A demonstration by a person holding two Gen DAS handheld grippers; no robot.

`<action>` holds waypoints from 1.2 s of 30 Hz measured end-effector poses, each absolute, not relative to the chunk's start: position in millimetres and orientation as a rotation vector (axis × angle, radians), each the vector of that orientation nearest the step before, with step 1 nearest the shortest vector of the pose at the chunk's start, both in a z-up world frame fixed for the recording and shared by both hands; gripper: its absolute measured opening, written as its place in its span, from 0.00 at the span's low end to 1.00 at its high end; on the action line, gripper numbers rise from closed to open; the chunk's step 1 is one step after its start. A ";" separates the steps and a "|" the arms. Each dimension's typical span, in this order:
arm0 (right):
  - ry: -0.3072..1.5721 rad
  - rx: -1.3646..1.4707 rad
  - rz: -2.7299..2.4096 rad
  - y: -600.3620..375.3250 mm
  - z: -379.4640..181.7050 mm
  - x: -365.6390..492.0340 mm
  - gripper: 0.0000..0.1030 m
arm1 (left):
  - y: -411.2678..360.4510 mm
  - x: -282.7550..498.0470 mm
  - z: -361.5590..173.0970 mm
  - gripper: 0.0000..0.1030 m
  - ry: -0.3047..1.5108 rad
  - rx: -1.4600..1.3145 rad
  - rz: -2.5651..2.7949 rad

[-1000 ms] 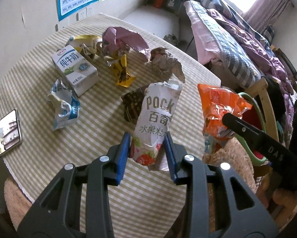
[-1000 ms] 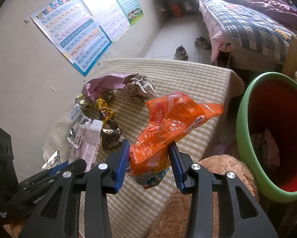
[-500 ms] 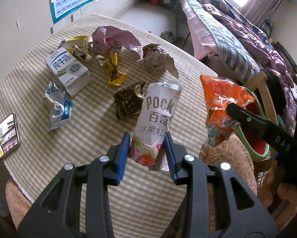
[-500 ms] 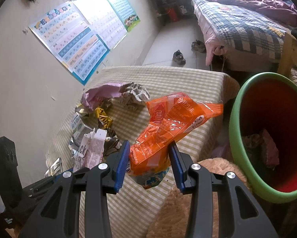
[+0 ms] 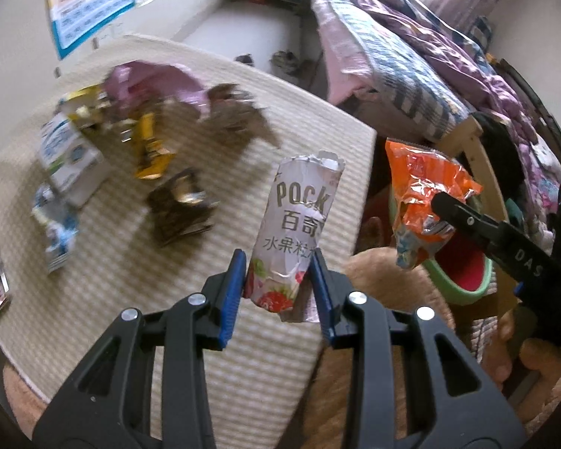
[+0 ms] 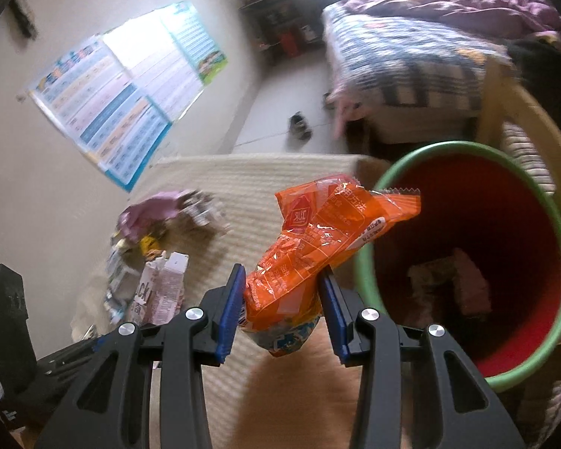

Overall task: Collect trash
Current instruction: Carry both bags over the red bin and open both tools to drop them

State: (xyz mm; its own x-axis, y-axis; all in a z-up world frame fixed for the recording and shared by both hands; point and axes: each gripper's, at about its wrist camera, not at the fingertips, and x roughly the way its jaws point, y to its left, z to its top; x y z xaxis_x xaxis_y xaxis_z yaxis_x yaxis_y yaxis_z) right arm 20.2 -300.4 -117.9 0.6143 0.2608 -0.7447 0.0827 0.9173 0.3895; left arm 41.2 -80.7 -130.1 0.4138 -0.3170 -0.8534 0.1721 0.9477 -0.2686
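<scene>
With the right gripper (image 6: 282, 308) pinching only the crumpled orange foil snack bag's (image 6: 317, 250) tail and the left gripper (image 5: 278, 288) clamping the pink Pocky wrapper's (image 5: 299, 220) base, either limp piece could slip short of the green-rimmed red bin (image 6: 520, 359).

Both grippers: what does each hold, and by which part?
Left gripper clamps the Pocky packet near its bottom end. Right gripper clamps the orange snack bag at its lower end.
</scene>
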 end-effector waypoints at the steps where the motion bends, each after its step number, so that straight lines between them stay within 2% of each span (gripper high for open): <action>1: 0.904 0.414 0.083 -310.0 -117.0 18.4 0.38 | -87.5 43.0 -129.7 0.32 1.104 -0.143 -0.323; 13: 0.903 0.499 -0.156 -409.0 -130.4 -8.9 0.38 | -182.2 63.3 -133.4 0.33 1.136 -0.074 -0.496; 28: 0.902 0.515 -0.223 -437.1 -137.6 -19.3 0.38 | -254.3 86.5 -144.3 0.33 1.169 0.022 -0.556; 29: 0.903 0.517 -0.229 -439.1 -138.2 -20.0 0.38 | -255.9 87.0 -144.8 0.38 1.169 0.025 -0.557; 30: 0.905 0.518 -0.233 -440.7 -138.7 -20.1 0.38 | -257.3 86.6 -145.2 0.48 1.169 0.028 -0.563; 32: 0.906 0.516 -0.238 -442.3 -139.0 -19.7 0.38 | -257.6 84.5 -144.0 0.58 1.153 0.034 -0.565; 36: 0.909 0.505 -0.236 -440.3 -139.2 -16.9 0.38 | -256.0 82.1 -141.8 0.61 1.136 0.056 -0.561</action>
